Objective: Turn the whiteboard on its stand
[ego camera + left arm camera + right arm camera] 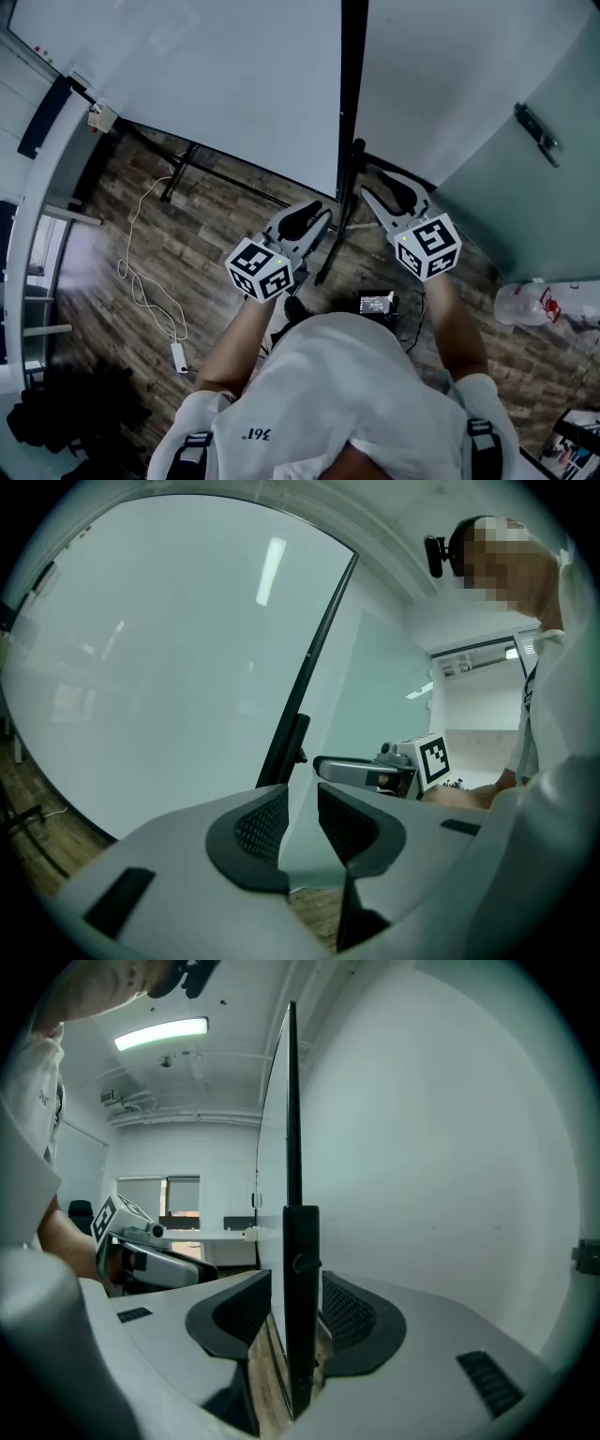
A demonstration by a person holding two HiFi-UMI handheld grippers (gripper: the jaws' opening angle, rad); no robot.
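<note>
One whiteboard (pixel 187 75), two claws (pixel 314 220) (pixel 382 194), one bottle (pixel 530 305)

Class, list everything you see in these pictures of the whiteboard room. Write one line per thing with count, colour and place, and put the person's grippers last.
Large white whiteboard: one, white, upper left in the head view.
Black metal stand post: one, black, upright beside the board's right edge.
Thin white cable with a plug block: one, white, on the wood-plank floor, left.
Clear plastic bottle: one, clear, on the floor at right.
Small black box: one, black, on the floor near the person.
Left gripper: one, grey, jaws apart, nothing gripped.
Right gripper: one, grey, jaws apart around the post.
</note>
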